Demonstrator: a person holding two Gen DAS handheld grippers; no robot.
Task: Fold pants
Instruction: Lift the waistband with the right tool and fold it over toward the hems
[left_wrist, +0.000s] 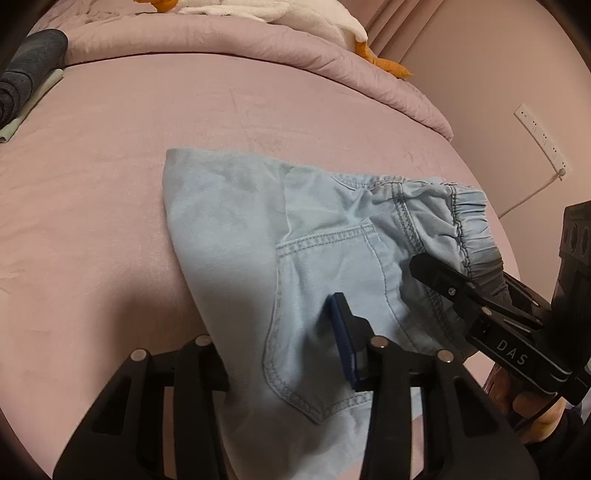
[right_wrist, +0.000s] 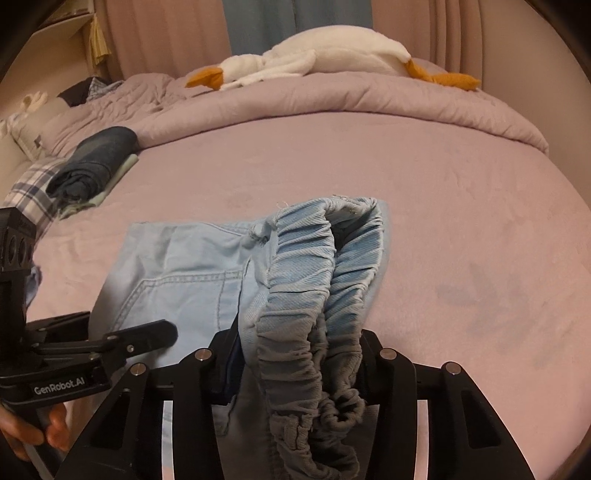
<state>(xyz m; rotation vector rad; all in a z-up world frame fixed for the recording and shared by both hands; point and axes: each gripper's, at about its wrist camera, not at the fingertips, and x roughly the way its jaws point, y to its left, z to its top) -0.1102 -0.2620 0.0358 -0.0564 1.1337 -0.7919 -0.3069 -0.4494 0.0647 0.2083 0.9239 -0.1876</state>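
The light blue pants (left_wrist: 280, 236) are seen at the centre of both wrist views, lying partly on the pink bed (left_wrist: 110, 184) with the elastic waistband (right_wrist: 314, 295) lifted. In the right wrist view, the waistband is gathered between the fingers of the right gripper (right_wrist: 295, 373), which are closed against the bunched cloth. In the left wrist view, the seat (near the back pocket) is held by the left gripper (left_wrist: 280, 365), its fingers partly closed on the fabric. Folded dark clothes (right_wrist: 92, 166) are seen at the upper left, and a white plush goose (right_wrist: 314, 59) lies on the quilt at the top.
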